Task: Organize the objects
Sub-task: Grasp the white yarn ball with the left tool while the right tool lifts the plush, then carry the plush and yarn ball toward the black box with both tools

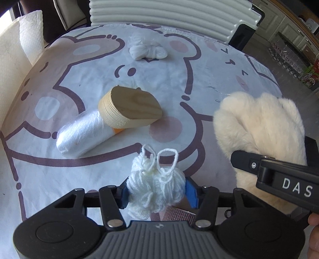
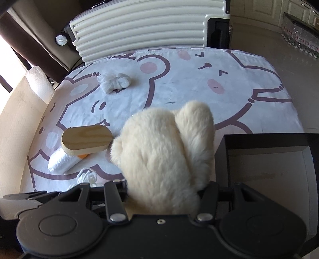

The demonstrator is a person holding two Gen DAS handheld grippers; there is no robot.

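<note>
- Your left gripper [image 1: 156, 191] pinches a white yarn bundle [image 1: 155, 187] between its blue pads [image 1: 191, 192], near edge of the table.
- Your right gripper [image 2: 162, 191] is clamped on a cream plush toy [image 2: 165, 151], held above the bear-print cloth [image 2: 179, 95], just left of a black box [image 2: 269, 159].
- Wooden oval block [image 1: 129, 109] leans on a white wrapped roll [image 1: 83, 135], center-left.
- Knotted white bag [image 1: 146, 48] lies far, near the ribbed suitcase [image 1: 169, 16].

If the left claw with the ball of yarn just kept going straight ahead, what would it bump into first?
Probably the wooden block that lies partly on the white plastic roll, just ahead of the left claw and its yarn. Depth is hard to judge here; if held high, it might pass over them.
</note>
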